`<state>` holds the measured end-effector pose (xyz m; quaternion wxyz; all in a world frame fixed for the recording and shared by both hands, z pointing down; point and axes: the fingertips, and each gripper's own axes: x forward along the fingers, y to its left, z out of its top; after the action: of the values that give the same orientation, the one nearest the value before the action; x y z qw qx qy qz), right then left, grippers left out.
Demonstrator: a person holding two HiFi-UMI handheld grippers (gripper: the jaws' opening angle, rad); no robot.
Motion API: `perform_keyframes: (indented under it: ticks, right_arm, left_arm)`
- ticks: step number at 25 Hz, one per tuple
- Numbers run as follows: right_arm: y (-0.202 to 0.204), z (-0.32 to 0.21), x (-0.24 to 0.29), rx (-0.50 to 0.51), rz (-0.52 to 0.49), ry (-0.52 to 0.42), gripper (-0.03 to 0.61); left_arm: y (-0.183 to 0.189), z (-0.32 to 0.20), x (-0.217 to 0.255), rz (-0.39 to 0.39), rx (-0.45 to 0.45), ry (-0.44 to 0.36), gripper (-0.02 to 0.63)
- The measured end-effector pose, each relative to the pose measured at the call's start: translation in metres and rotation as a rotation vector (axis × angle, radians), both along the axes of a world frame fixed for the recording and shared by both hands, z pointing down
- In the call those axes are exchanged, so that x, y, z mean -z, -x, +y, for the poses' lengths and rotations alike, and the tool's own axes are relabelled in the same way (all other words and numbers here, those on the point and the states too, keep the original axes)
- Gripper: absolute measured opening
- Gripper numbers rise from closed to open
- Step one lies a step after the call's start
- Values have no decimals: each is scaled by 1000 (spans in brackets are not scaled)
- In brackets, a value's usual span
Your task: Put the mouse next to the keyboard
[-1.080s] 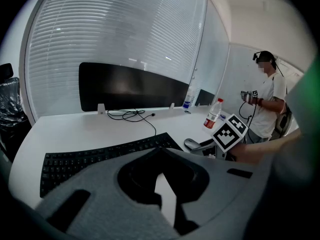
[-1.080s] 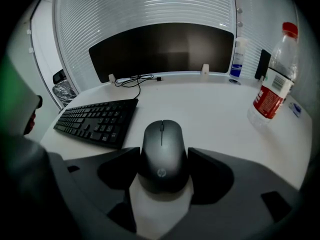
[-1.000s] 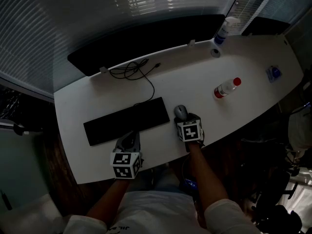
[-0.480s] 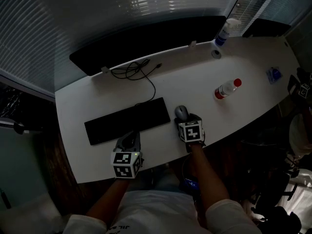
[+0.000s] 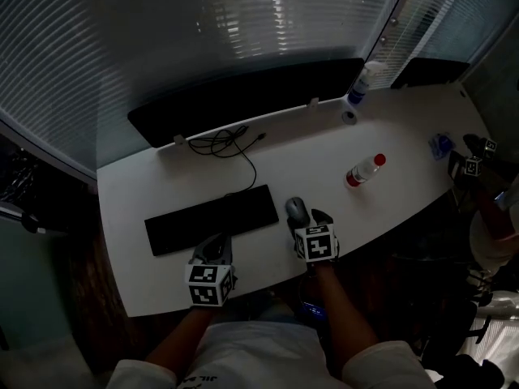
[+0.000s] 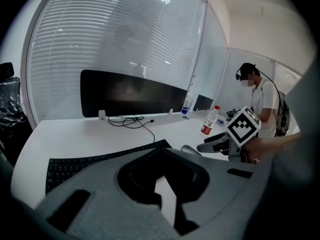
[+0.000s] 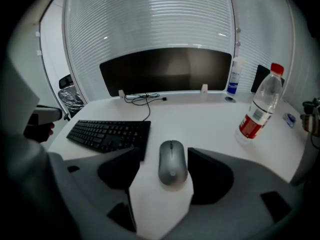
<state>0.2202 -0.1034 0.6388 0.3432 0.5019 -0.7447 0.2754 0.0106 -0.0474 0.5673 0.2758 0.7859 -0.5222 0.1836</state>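
Mouse (image 7: 172, 162) sits on the desk (image 5: 276, 164) near its front edge, just beside the right end of the keyboard (image 7: 110, 132), with a thin strip of bare desk between them, so placement already looks about right. The right tool (image 5: 306, 219) is open and straddles the mouse from behind. The jaws stand either side of its body with a little daylight on each side, more on the left, so nothing is gripped as far as I can see. The left tool (image 6: 161, 184) rests at the front edge by the keyboard's near long side, jaws drawn together and empty. Handling guess: the mouse is a light, rigid plastic shell with a smooth domed top, so it's slippery and likely to squirt out if pinched high. I'd take it low across the waist on the two flatter side walls, with light squeeze only and clear of the buttons and wheel. It should also slide easily on the desk, so a nudge would do for small corrections. Low fragility.
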Motion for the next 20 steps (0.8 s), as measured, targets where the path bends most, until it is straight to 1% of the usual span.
perform_keyframes:
  ticks: [2,3,4,6,8,10,14,20]
  right_arm:
    - [11,9,18,8,-28,-4,295]
    - [17,11,28,9,-36,-11,281]
    - [21,13,38,6,-36,-26,235]
    - [29,14,59,-5,-28,-66,120]
    - [38,16,77,-6,-37,-97,33]
    - [53,23,91,16,-71,-110,7]
    - [83,42,106,64,-137,-117,5]
    - [110,62,112,99,-137,-148,5]
  left_arm:
    - [5,5,11,4,5,-12,5]
    - [9,8,18,4,10,-20,5]
    - [13,9,24,3,15,-28,5]
    - [19,12,36,5,21,-43,5]
    - [25,14,44,11,26,-54,5]
    - [31,17,51,15,37,-64,5]
    - [38,26,58,28,61,-76,5]
    - [43,38,59,19,90,-83,5]
